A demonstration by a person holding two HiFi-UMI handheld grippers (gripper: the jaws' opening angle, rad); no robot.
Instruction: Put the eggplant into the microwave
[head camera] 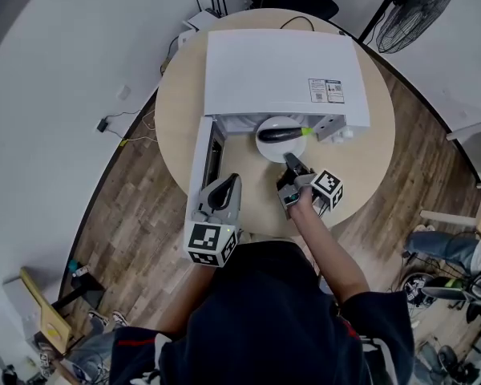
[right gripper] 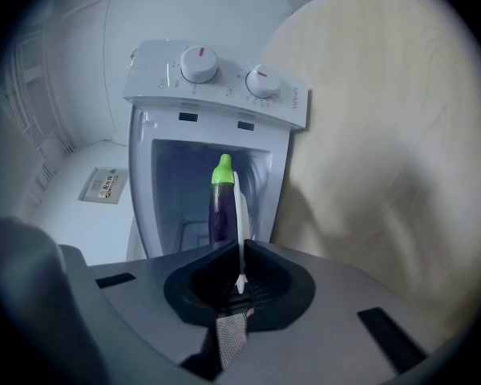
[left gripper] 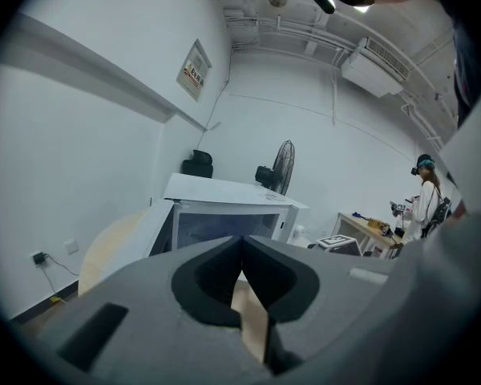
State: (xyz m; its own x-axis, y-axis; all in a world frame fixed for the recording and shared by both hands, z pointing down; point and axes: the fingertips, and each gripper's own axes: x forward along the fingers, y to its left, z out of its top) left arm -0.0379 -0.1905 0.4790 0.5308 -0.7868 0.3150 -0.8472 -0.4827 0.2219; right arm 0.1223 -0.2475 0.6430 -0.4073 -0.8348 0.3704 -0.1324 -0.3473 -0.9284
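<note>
A white microwave (head camera: 280, 62) stands on the round wooden table (head camera: 361, 175) with its door (head camera: 202, 163) swung open to the left. At its opening, a purple eggplant (head camera: 282, 134) with a green stem lies on a white plate (head camera: 268, 149). My right gripper (head camera: 293, 165) is shut on the plate's near rim. In the right gripper view the plate (right gripper: 240, 231) shows edge-on between the jaws, the eggplant (right gripper: 220, 203) against it, the microwave's cavity (right gripper: 196, 191) behind. My left gripper (head camera: 228, 184) is shut and empty, beside the open door, facing the microwave (left gripper: 224, 191).
A standing fan (head camera: 417, 10) and a black chair are behind the table, and a router (head camera: 204, 18) sits at its back edge. A person (left gripper: 426, 195) stands by another table (left gripper: 369, 227) at the right. Cables lie on the floor at the left.
</note>
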